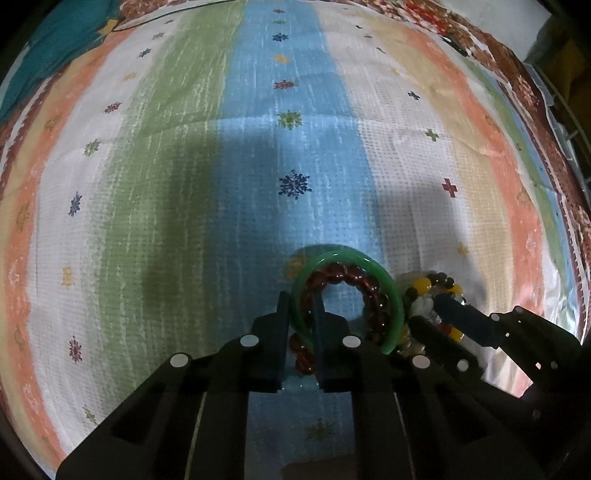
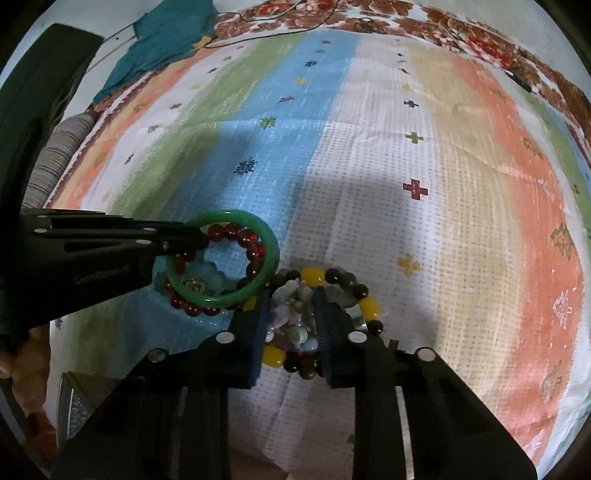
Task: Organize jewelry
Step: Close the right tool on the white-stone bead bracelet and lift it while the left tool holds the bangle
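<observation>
A green bangle (image 1: 391, 291) and a dark red bead bracelet (image 1: 354, 277) lie together on the striped cloth. My left gripper (image 1: 300, 314) is shut on the left side of both; it also shows in the right wrist view (image 2: 201, 240), with the bangle (image 2: 269, 243) and red beads (image 2: 251, 240). A pile of bracelets with yellow and black beads (image 2: 314, 277) and pale stone beads (image 2: 291, 325) lies right of them. My right gripper (image 2: 290, 306) is closed around the pale beads in that pile; it also shows in the left wrist view (image 1: 432, 314).
A striped patterned cloth (image 1: 184, 184) covers the bed. A teal cloth (image 2: 162, 40) and thin cables (image 2: 280, 22) lie at the far edge. A dark object (image 2: 48, 74) stands at the far left. A small box corner (image 2: 77, 398) shows at lower left.
</observation>
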Tool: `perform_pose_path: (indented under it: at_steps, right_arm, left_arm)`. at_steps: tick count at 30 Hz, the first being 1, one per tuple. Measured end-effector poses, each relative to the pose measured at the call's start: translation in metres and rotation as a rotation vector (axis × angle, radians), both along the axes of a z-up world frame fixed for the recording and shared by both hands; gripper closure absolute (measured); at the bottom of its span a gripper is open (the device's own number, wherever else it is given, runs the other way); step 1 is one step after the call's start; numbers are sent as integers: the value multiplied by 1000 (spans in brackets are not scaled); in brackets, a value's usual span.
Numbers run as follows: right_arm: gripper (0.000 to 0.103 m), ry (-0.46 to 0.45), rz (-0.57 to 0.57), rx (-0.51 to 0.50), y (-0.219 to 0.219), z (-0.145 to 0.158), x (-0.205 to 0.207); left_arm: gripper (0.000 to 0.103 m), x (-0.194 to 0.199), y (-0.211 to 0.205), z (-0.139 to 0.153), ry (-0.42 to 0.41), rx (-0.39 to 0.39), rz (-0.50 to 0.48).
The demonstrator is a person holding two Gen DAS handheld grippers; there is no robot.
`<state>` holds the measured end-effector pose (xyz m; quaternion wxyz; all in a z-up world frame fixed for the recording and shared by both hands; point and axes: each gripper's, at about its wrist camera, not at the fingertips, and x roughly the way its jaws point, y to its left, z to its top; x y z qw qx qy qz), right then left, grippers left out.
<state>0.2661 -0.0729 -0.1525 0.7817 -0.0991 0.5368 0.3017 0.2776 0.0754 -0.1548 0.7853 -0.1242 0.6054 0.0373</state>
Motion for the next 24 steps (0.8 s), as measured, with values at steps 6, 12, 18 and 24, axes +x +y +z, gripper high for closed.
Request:
perform_pose_path:
  at_steps: [6,12,18,24]
  right_arm:
    - [92,-16,-5,0,-2,4,-1]
    - [92,-32,-11,-9,-4,8,-3]
    - [92,-14,-39,48,-12,19,-4]
    - [92,-70,-55,30,-14,29,-9]
  left_arm:
    - [95,-3,2,12,-25,14,-9]
    - [95,-6,0,20,-42,38,-29]
    - [95,-6,-6,31,-71,47,-43]
    - [95,-11,-10,40,-98,67,-53]
